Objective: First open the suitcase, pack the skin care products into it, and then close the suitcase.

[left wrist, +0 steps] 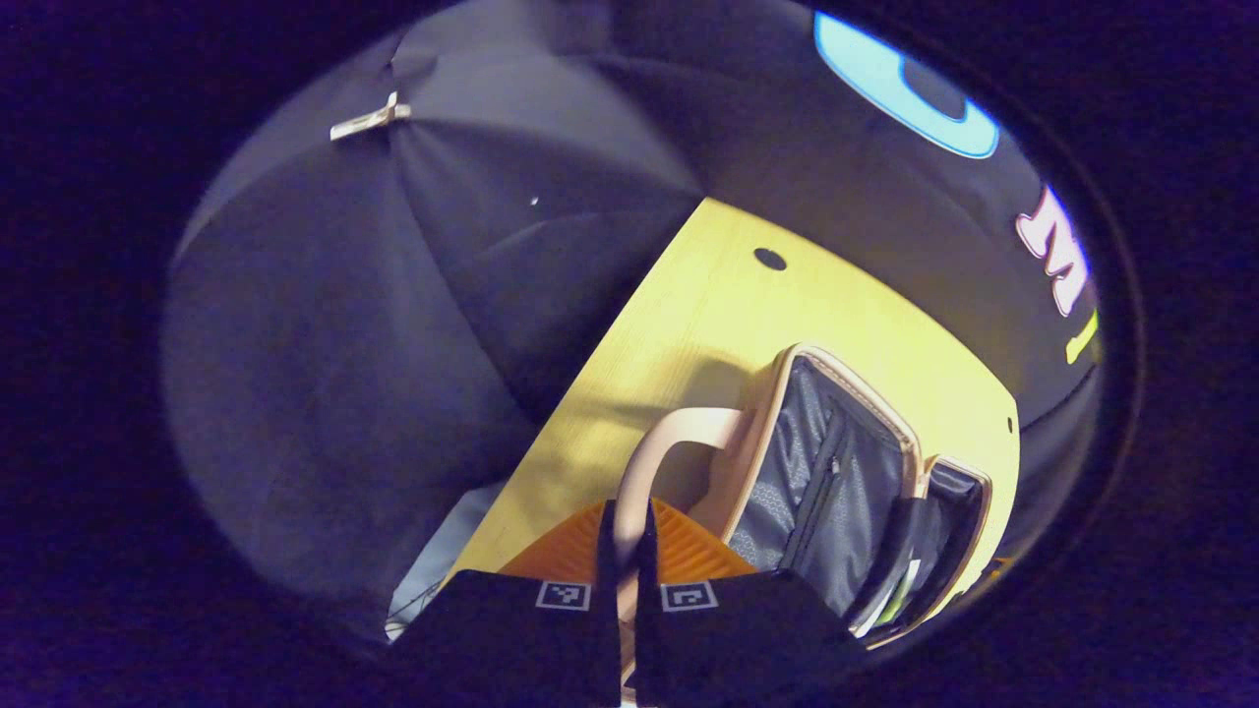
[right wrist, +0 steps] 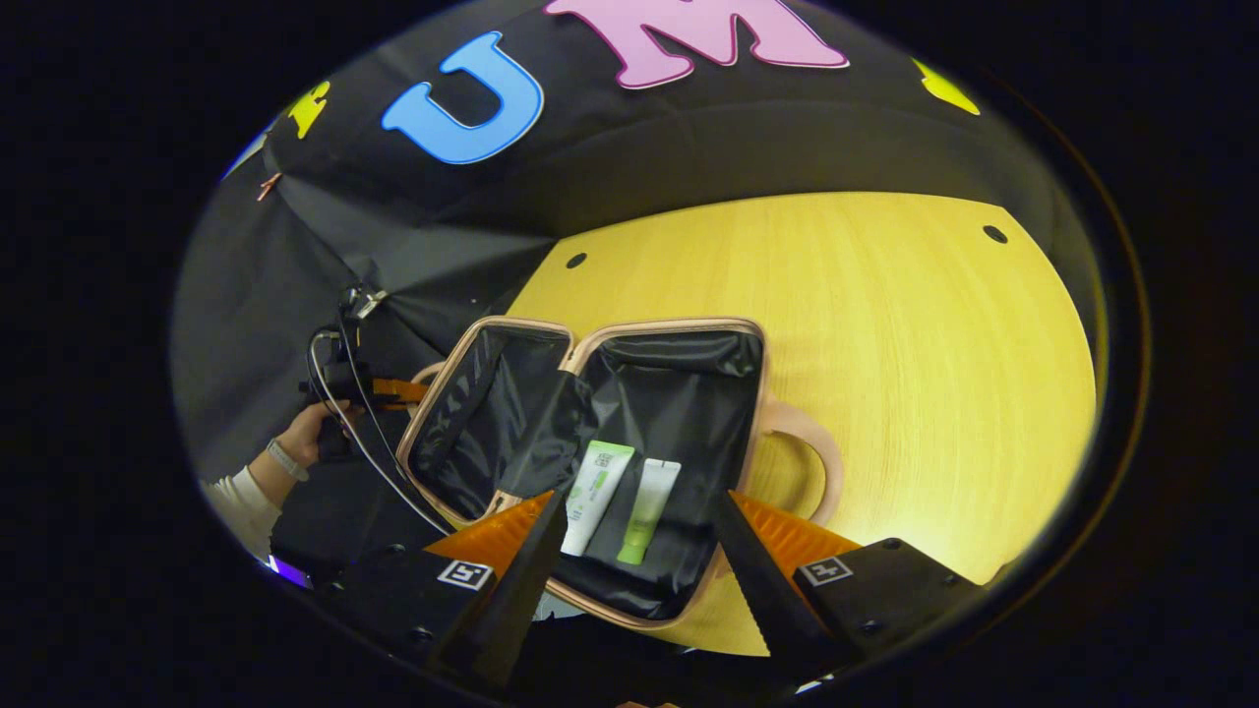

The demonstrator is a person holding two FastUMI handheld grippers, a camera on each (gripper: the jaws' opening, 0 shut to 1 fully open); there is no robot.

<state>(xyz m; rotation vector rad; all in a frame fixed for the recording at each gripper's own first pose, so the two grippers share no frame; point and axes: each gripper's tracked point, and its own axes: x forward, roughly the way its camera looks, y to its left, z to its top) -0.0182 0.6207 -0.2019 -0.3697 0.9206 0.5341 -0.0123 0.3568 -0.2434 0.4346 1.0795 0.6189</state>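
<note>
A beige suitcase (right wrist: 669, 324) lies open on the yellow table, both black-lined halves (left wrist: 836, 462) showing. Two skin care tubes, a white-and-green one (right wrist: 597, 482) and a pale green one (right wrist: 649, 506), lie side by side in the right half. My left gripper (left wrist: 629, 521) is shut on the beige handle (left wrist: 679, 433) of the left half. In the right gripper view that left gripper (right wrist: 393, 390) sits at the case's left edge, held by a hand (right wrist: 305, 433). My right gripper (right wrist: 639, 501) hangs open just above the tubes, holding nothing.
The wooden table (right wrist: 885, 344) stretches bare to the right of the case, with small dark holes (right wrist: 994, 234) near its far edge. A second beige handle (right wrist: 816, 462) sticks out on the case's right side. Black cloth walls surround the table.
</note>
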